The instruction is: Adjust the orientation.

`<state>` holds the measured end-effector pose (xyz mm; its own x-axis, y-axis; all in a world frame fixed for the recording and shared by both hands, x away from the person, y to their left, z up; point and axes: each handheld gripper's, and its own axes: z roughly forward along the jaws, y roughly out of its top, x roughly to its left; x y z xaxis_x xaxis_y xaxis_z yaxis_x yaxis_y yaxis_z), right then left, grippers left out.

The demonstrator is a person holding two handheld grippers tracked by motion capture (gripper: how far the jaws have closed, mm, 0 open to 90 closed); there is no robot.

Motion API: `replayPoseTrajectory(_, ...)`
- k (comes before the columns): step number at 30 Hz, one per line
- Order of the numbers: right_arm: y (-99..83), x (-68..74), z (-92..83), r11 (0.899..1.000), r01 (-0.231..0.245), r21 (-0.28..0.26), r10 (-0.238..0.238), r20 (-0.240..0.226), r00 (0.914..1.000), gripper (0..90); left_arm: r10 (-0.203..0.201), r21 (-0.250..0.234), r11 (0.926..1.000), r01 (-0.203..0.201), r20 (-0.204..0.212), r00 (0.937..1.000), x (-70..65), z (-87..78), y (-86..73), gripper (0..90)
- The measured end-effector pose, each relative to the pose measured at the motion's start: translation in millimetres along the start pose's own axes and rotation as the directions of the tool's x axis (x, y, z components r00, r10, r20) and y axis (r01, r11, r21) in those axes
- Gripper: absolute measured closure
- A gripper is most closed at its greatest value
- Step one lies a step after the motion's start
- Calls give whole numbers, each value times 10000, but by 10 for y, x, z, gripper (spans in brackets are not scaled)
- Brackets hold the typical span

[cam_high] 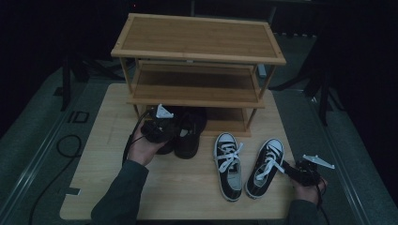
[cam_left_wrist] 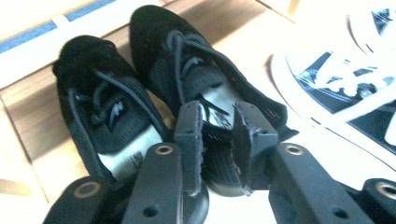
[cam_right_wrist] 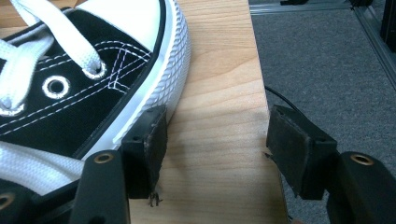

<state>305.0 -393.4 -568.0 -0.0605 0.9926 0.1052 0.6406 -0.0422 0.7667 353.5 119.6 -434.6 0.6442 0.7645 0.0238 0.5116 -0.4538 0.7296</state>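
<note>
Black shoe (cam_left_wrist: 205, 98) pinched at heel collar by left gripper (cam_left_wrist: 219, 140), sits at front of bottom shelf (cam_high: 225, 123) beside its mate (cam_left_wrist: 100, 112). Grip looks thin, only on soft collar edge, so shoe could slip or sag, maybe snag shelf frame or nudge mate. Right gripper (cam_right_wrist: 215, 140) wide apart, holding nothing, one jaw just beside sneaker (cam_right_wrist: 93, 70) sole. Rack (cam_high: 197, 37): top and middle shelves bare, black pair half in bottom one.

The two upper shelves of the bamboo shoe rack (cam_high: 197, 51) lie bare. Black shoes (cam_high: 187, 133) block the bottom shelf's left mouth. Bare tabletop (cam_high: 187, 187) lies in front; white-laced sneakers (cam_high: 246, 164) crowd the right.
</note>
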Motion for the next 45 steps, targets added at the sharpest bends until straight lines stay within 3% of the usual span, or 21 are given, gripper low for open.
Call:
replayPoseTrajectory(4,0,-1,0,10000,22,3,-22,1,10000,381,-54,23,10000,54,214,9998,-34,-53,-79,787)
replayPoseTrajectory(12,0,0,0,10000,-6,-5,6,0,10000,381,-363,183,9992,359,256,9990,-33,-18,-303,827)
replayPoseTrajectory(18,0,1,0,10000,-8,-4,8,1,10000,382,-229,473,9987,211,374,9990,-95,76,-446,889)
replayPoseTrajectory(19,0,0,0,10000,6,-3,-6,1,10000,381,-155,709,9974,124,444,9989,-126,144,-500,889)
replayPoseTrajectory(24,0,-1,0,10000,2,-3,-2,-1,10000,381,-317,935,9953,256,643,9974,-170,301,-622,897)
replayPoseTrajectory(30,0,0,0,10000,-13,-3,13,-3,10000,381,-157,1154,9933,102,471,9988,-213,401,-690,897)
replayPoseTrajectory(45,0,0,0,10000,-4,0,4,-1,10000,381,42,1851,9826,-131,486,9988,-286,655,-874,896)
